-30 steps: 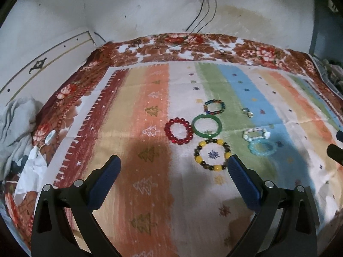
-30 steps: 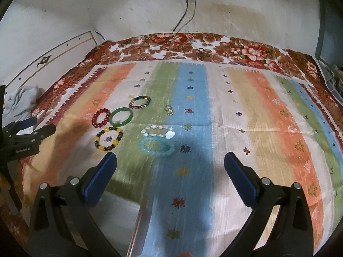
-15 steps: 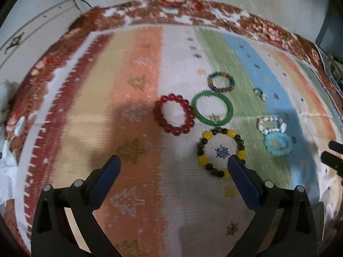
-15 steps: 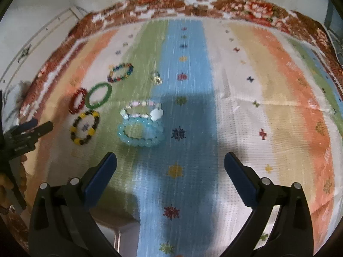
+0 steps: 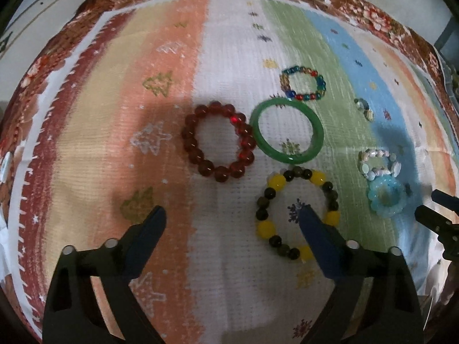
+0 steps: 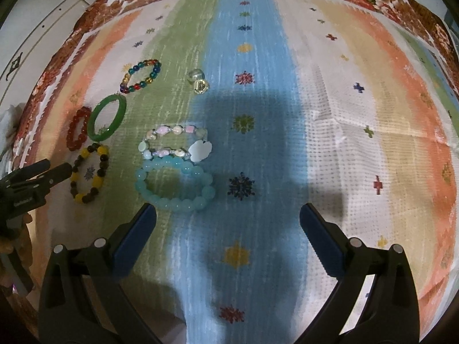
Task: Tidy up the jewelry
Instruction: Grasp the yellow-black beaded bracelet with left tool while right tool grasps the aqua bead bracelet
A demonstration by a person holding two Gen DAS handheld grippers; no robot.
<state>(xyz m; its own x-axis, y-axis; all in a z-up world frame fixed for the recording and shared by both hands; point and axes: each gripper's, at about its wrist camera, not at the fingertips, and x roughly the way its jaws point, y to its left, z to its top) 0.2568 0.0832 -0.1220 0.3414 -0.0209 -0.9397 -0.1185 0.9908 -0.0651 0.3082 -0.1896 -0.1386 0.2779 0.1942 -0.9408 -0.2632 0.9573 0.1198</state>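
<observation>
Seen first from the left wrist, the left gripper [image 5: 231,219] hangs over the striped cloth [image 5: 200,43] with its blue-padded fingers [image 5: 149,229] spread wide and nothing between them. Its right finger overlaps the yellow-and-dark bead bracelet [image 5: 298,210]. Beyond lie the dark red bead bracelet [image 5: 218,142] and the green bangle [image 5: 287,130], edges touching, with the multicoloured bead bracelet [image 5: 303,84] just past the bangle.

Next, from the right wrist, the right gripper [image 6: 228,216] is likewise wide apart and empty above the cloth's blue stripe. The pale blue bead bracelet [image 6: 174,183] lies just ahead of its left finger [image 6: 137,229], touching the pastel shell bracelet [image 6: 175,142]. Farther off sits a small clear ring [image 6: 198,81].
</observation>
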